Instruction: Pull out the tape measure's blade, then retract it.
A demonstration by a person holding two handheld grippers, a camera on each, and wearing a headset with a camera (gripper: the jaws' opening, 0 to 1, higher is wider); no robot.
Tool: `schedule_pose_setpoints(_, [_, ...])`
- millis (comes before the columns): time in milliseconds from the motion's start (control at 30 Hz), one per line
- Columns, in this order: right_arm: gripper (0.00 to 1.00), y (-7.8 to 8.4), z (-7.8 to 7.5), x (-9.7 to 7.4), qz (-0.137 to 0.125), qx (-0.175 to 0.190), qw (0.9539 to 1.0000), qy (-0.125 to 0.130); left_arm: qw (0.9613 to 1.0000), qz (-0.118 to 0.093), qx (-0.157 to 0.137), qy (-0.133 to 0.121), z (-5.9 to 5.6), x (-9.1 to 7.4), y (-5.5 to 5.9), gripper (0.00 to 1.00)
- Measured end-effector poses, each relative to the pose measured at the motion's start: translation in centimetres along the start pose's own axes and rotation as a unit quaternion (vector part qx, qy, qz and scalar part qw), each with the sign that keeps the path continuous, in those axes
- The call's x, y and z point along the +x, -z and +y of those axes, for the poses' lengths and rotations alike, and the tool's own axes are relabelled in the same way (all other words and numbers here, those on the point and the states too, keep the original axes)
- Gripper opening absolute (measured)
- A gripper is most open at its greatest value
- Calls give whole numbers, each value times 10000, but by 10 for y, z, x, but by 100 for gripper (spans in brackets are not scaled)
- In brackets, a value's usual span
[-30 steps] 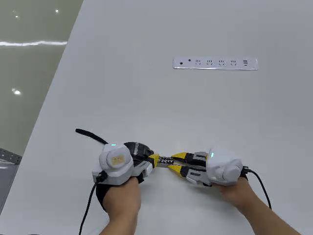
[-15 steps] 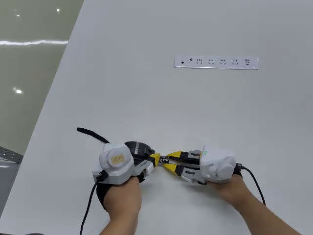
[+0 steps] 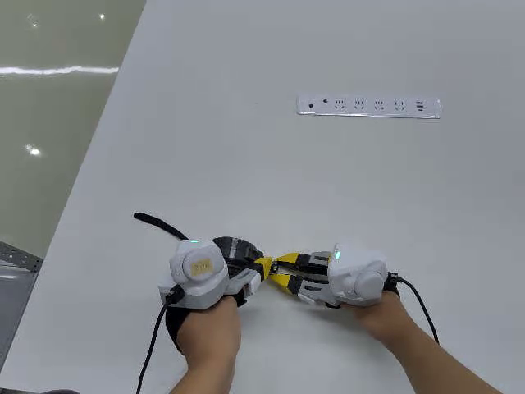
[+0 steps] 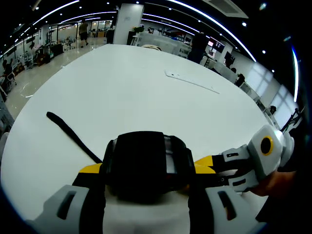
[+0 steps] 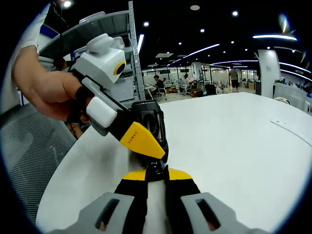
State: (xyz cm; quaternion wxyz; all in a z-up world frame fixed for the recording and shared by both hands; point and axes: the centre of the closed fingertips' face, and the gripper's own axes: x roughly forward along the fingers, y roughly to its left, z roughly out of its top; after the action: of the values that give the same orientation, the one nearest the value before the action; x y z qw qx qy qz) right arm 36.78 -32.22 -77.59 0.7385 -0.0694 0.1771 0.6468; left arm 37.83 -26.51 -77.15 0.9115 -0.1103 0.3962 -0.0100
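The black tape measure (image 3: 234, 249) sits low over the white table, clamped in my left gripper (image 3: 248, 264). In the left gripper view its case (image 4: 146, 163) spans the gap between the yellow-tipped jaws of that gripper (image 4: 146, 168). Its black wrist strap (image 3: 156, 224) trails left across the table. My right gripper (image 3: 276, 274) is right up against the case, shut on the blade's end hook (image 5: 156, 168). Almost no blade shows between the hook and the case (image 5: 152, 122). The left gripper (image 5: 122, 124) comes into the right gripper view from the left.
A white power strip (image 3: 368, 106) lies flat on the table (image 3: 246, 148) far ahead. The table's left edge (image 3: 98, 139) drops to a shiny floor. Cables run back from both grippers toward the person.
My right gripper has moved left toward the tape measure. The short stretch of blade between the grippers has shrunk to almost nothing. The left gripper has stayed put.
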Motion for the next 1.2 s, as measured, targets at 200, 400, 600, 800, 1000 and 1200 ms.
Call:
schedule_pose_setpoints(200, [13,-1,1,8,11,-8,10000,-25,10000,-8,-14,15,0,0,0,67])
schedule_pose_setpoints(400, [13,-1,1,9,19,0,10000,-47,10000,-14,-19,14,0,0,0,67])
schedule_pose_setpoints(600, [13,-1,1,9,19,2,10000,-48,10000,-7,-1,16,0,0,0,68])
schedule_pose_setpoints(800, [14,-2,1,9,11,6,10000,-23,10000,-23,5,10,0,0,0,68])
schedule_pose_setpoints(1000, [14,-1,1,9,34,66,10000,-11,9999,-78,73,23,-1,0,0,69])
schedule_pose_setpoints(1200, [16,-1,1,9,42,-33,10000,34,9995,-103,281,70,-1,-1,0,70])
